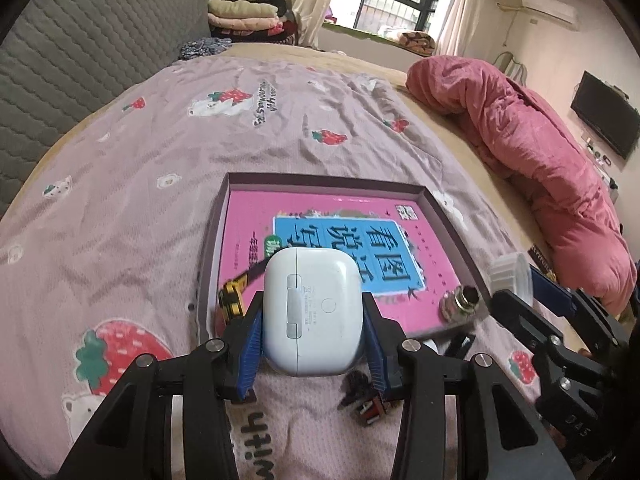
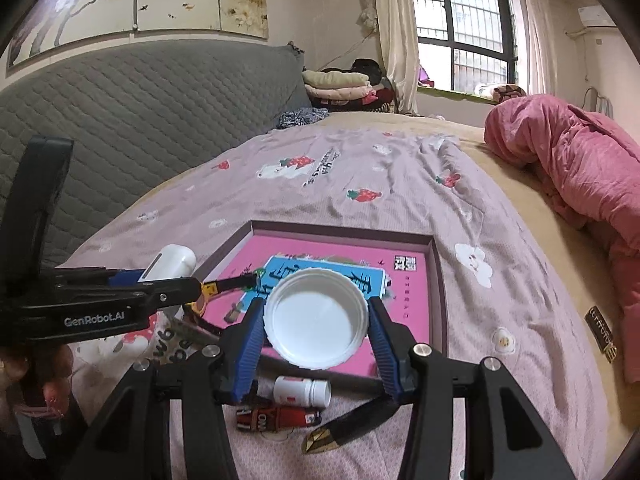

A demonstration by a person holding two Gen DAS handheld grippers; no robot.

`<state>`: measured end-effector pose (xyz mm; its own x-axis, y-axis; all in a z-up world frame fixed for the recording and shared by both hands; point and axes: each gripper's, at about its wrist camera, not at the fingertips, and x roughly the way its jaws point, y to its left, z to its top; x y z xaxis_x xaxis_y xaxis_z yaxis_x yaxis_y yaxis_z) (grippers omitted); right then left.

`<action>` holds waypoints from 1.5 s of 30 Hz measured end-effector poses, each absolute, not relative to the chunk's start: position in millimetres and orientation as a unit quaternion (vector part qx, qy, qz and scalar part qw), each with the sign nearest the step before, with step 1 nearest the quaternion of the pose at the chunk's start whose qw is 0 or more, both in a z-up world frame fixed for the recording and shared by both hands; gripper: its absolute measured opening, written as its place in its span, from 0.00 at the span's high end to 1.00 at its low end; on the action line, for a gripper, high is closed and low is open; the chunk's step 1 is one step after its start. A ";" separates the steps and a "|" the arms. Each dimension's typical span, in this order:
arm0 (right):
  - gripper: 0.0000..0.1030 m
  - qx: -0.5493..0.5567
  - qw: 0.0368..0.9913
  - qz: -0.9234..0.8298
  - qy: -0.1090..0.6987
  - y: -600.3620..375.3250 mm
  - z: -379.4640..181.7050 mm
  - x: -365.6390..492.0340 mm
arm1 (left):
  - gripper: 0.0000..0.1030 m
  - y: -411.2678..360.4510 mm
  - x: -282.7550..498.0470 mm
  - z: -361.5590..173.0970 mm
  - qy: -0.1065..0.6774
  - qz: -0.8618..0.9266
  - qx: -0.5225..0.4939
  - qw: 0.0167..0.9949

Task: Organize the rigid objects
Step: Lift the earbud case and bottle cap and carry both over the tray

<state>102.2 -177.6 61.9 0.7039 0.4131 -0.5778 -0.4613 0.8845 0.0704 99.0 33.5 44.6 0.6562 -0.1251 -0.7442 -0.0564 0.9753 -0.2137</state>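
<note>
The left gripper [image 1: 312, 320] is clamping a white earbud case [image 1: 310, 312] between its blue pads, hinge side facing the camera, with tiny grey print beside the hinge that is too small to read. It is hovering over the near edge of a shallow box tray [image 1: 448, 216] that is lying on the strawberry-print bedsheet [image 1: 160, 152]. Inside the tray a pink book [image 1: 248, 232] is lying flat, its blue panel carrying large Chinese characters that appear to read 看图说话写话. A yellow toy vehicle [image 1: 232, 300] is sitting at the tray's near left corner, and a metal fitting [image 1: 460, 302] is standing at its near right corner.

The right gripper [image 2: 316, 320] is pinching a white plastic lid [image 2: 316, 316] by its ribbed rim, open side toward the camera, over the tray's near edge [image 2: 438, 280]. On the sheet just outside that edge a small white pill bottle [image 2: 302, 391] with a red label is lying on its side, touching a red lighter [image 2: 280, 418] whose white lettering cannot be made out. A black clip with a gold tip [image 2: 340, 428] is lying just beside them.

In the right wrist view the side of the left gripper is showing the words "GenRobot.AI" [image 2: 95, 321]. The sheet is printed with partly legible script, "strawberries" among it. A pink duvet [image 2: 580, 168] is bunched along the bed's right edge, with a dark tag [image 2: 600, 332] bearing gold writing lying near it
</note>
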 end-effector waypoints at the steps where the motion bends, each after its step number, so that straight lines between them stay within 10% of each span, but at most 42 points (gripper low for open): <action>1: 0.51 -0.040 0.923 0.235 0.303 -177.7 62.9 104.5 | 0.56 34.9 103.1 44.8 0.414 -0.019 -0.111 0.903; 45: 0.51 -0.078 0.885 0.210 0.407 -136.7 -17.7 161.9 | 0.56 22.6 168.0 -36.4 0.495 -0.033 -0.108 0.861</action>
<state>161.9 -136.7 -17.7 0.5802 0.3075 -0.7542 -0.4350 0.8999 0.0323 168.0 22.6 -36.4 0.5076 -0.1645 -0.8457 -0.0492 0.9745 -0.2190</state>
